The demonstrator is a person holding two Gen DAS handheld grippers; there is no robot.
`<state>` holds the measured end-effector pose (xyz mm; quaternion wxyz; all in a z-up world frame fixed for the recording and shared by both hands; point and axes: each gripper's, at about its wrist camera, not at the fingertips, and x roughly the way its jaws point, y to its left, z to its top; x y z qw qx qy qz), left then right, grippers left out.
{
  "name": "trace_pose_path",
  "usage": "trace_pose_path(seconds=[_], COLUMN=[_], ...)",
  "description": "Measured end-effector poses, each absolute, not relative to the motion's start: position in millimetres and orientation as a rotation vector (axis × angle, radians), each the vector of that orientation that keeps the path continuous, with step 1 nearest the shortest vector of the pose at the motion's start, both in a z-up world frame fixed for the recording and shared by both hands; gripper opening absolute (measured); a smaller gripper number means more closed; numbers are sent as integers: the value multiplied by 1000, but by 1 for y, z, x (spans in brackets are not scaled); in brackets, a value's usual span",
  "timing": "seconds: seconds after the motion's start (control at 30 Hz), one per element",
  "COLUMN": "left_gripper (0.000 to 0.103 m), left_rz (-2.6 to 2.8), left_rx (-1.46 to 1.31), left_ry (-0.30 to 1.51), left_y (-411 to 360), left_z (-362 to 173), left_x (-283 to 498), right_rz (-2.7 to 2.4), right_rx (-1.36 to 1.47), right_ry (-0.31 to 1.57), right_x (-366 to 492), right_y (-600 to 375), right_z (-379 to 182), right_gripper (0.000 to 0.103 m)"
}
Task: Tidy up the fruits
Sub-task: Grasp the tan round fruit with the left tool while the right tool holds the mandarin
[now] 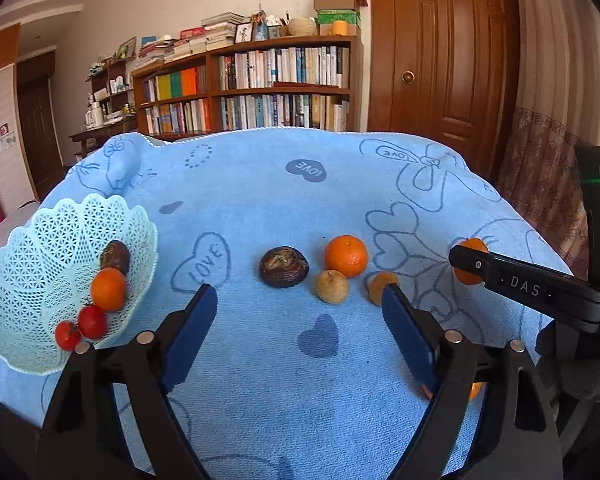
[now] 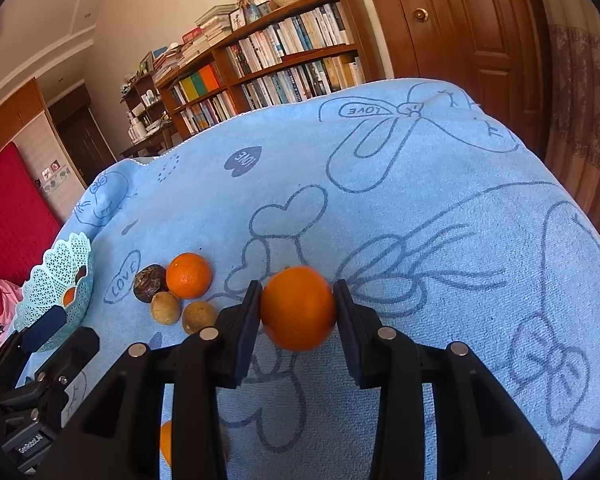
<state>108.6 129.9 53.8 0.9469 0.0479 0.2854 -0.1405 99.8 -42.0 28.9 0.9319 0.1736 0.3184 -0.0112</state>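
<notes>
Four fruits already lie in the pale green lattice plastic basket (image 1: 32, 264) at the left side of the light blue terry towel (image 1: 284, 200) that covers the table: one dark brown wrinkled fruit (image 1: 116, 257), one small orange mandarin (image 1: 109, 289) and two little red tomatoes (image 1: 81, 327). So I judge the task is about half done.

On the towel there remain the bigger loose mandarin (image 1: 346, 256), a second dark brown round fruit (image 1: 284, 267), a tan dried-looking fruit (image 1: 332, 287) and another tan fruit (image 2: 199, 317) just beside it. One more orange piece (image 2: 165, 442) shows low in the right wrist view, mostly hidden behind the tool.

The right gripper (image 2: 298, 308) is clenched on a round orange mandarin (image 2: 298, 307), one pad on each side of it; whether it is lifted off the towel I cannot tell. It is well apart from the basket, so what is left for it is to carry it to the left. The left gripper (image 1: 300, 312) is released, its blue pads wide apart and nothing between them, near the loose fruits.

For writing: the towel has "LOVE" inside several printed hearts (image 1: 305, 170). The right tool shows the letters "DAS" (image 1: 524, 286) in white. The left tool has a small label (image 2: 30, 443) that seems to read "GenRobot.AI", but it is tiny and I am not sure.
</notes>
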Motion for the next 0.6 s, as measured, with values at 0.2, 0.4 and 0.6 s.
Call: trace_pose_path(seconds=[0.2, 0.4, 0.6], left_gripper=[54, 31, 29], left_rz=[-398, -424, -436], left_rx=[112, 30, -12], left_ry=[698, 847, 888], left_y=[108, 107, 110], left_z=[44, 21, 13], left_x=[137, 167, 179], right_rz=[-22, -19, -16], right_rx=[356, 349, 344], right_ry=[650, 648, 648], right_x=[99, 99, 98], right_y=[-43, -42, -40], right_z=[29, 29, 29], right_gripper=[37, 37, 37])
